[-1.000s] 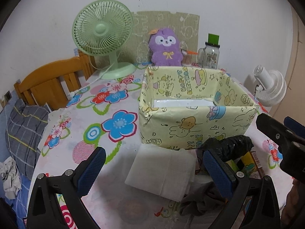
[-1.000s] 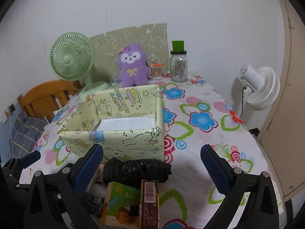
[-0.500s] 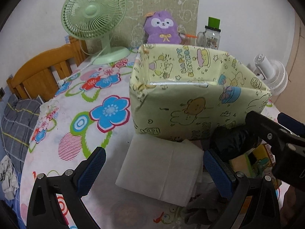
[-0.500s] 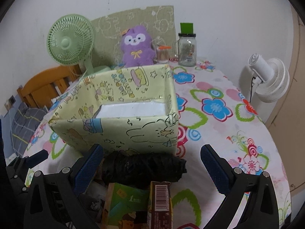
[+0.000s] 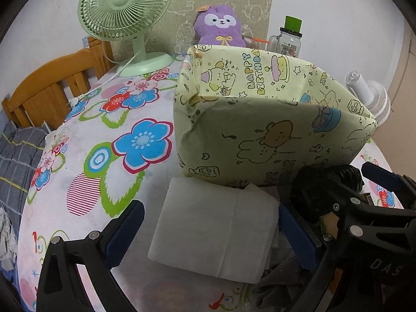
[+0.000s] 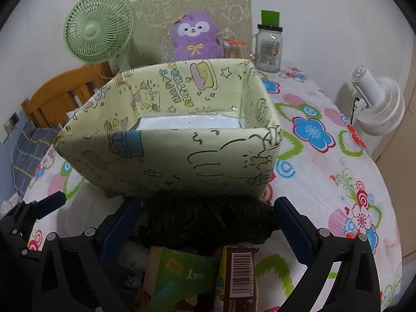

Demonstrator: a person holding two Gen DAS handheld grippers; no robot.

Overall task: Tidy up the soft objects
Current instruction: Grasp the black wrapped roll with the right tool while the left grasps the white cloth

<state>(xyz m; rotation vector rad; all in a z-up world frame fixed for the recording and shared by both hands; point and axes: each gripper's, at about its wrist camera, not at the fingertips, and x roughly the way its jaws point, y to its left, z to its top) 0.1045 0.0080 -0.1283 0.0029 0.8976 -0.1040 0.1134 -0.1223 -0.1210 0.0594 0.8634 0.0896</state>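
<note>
A folded white cloth (image 5: 218, 231) lies on the flowered tablecloth in front of a pale yellow cartoon-print box (image 5: 262, 140). My left gripper (image 5: 210, 231) is open, its blue pads on either side of the cloth. A black crumpled bundle (image 6: 205, 221) lies against the box's near wall (image 6: 182, 163); it also shows in the left wrist view (image 5: 327, 182). My right gripper (image 6: 205, 221) is open with its jaws on either side of the bundle. White sheets (image 6: 189, 123) lie in the box.
A green carton (image 6: 179, 278) and a brown packet (image 6: 239, 275) lie under the right gripper. At the back stand a green fan (image 5: 124, 18), a purple plush (image 5: 221, 26) and a glass jar (image 6: 269, 44). A white fan (image 6: 377, 104) is at the right, a wooden chair (image 5: 49, 88) at the left.
Both grippers have moved forward and down. The left now straddles the white cloth and the right straddles the black bundle. Both jaws stay open.
</note>
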